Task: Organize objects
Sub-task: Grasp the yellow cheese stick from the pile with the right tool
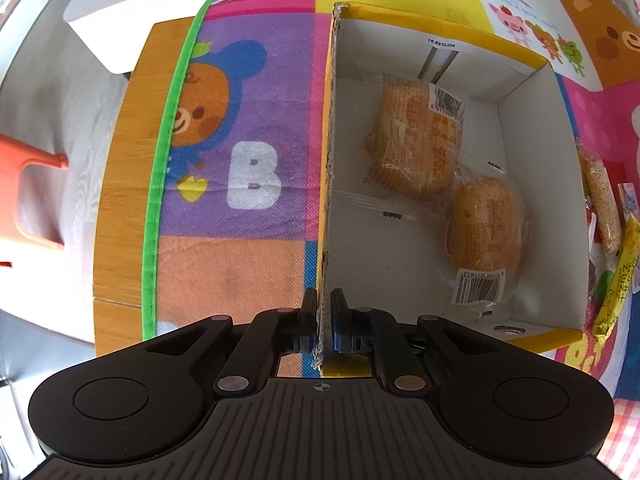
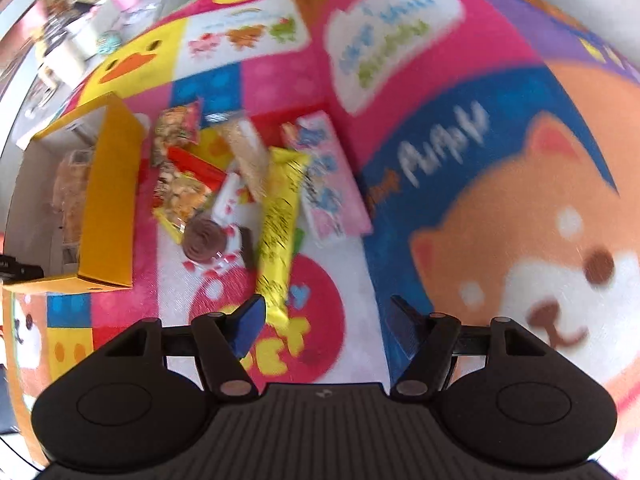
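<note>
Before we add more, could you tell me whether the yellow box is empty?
Not empty: two wrapped buns lie on the yellow box's white floor.

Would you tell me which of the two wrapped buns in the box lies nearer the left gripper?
The lower-right bun, whose barcode label faces the left gripper; the other bun lies farther back, toward the far wall of the box.

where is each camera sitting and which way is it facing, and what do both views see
Left wrist: on the left gripper, facing down; jaws shut on the yellow box wall; two wrapped buns inside.
Right wrist: on the right gripper, facing down, jaws open above the snack pile.
Shared: box, yellow packet, cartoon mat.
</note>
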The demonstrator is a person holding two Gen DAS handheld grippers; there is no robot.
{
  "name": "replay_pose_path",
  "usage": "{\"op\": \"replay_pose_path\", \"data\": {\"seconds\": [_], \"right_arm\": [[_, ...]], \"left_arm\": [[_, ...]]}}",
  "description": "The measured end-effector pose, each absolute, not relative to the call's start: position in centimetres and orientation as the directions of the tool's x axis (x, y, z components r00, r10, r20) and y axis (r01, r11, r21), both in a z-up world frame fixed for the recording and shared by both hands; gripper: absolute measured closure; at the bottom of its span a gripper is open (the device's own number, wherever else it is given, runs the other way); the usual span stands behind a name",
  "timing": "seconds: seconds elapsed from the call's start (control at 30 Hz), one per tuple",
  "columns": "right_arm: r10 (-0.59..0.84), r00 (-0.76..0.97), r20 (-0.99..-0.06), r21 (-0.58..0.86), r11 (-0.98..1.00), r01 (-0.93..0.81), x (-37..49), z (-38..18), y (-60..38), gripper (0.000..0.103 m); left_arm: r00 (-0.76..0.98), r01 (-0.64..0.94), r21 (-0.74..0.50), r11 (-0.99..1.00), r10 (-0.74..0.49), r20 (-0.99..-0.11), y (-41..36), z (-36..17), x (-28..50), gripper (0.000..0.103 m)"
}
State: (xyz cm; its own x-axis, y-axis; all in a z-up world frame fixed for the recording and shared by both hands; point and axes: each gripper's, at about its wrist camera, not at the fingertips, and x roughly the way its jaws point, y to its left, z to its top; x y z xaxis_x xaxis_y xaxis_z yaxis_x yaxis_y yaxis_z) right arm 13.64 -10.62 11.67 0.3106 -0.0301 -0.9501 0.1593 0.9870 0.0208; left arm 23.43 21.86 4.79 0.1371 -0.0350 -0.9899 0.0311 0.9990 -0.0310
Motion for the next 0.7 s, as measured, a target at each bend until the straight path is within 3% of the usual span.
{"op": "replay_pose_path", "data": {"seconds": [0.1,0.23,0.3,0.33,0.47,0.7], "right_arm": [[-0.034,0.308,-0.951,0.001,0.994,0.113,15.4,10.4,-9.4,0.054],[-0.015,0.299,-0.954,0.026,0.991,0.130,18.1,8.3,-8.4,0.056],[-0.036,0.262,-0.964,-0.001,0.991,0.133,19.3,6.9,-7.9,0.065],[-0.051,0.237,-0.970,-0.019,0.991,0.136,19.8,6.3,-7.8,0.077],[-0.074,0.227,-0.971,-0.048,0.992,0.119,19.9,7.3,-7.2,0.081],[-0.029,0.235,-0.972,0.004,0.990,0.138,15.9,14.8,-6.3,0.082]], "left_arm": [[0.143,0.033,-0.031,0.999,-0.035,-0.989,21.9,4.9,23.4,0.094],[0.150,0.036,-0.033,0.999,-0.038,-0.988,22.0,5.0,23.3,0.094],[0.153,0.038,-0.035,0.999,-0.041,-0.987,22.1,5.2,23.2,0.094],[0.154,0.039,-0.037,0.999,-0.042,-0.987,22.1,5.2,23.1,0.094],[0.147,0.041,-0.047,0.998,-0.053,-0.988,22.4,5.6,22.7,0.094],[0.135,0.036,-0.111,0.993,-0.115,-0.984,23.2,5.6,22.5,0.094]]}}
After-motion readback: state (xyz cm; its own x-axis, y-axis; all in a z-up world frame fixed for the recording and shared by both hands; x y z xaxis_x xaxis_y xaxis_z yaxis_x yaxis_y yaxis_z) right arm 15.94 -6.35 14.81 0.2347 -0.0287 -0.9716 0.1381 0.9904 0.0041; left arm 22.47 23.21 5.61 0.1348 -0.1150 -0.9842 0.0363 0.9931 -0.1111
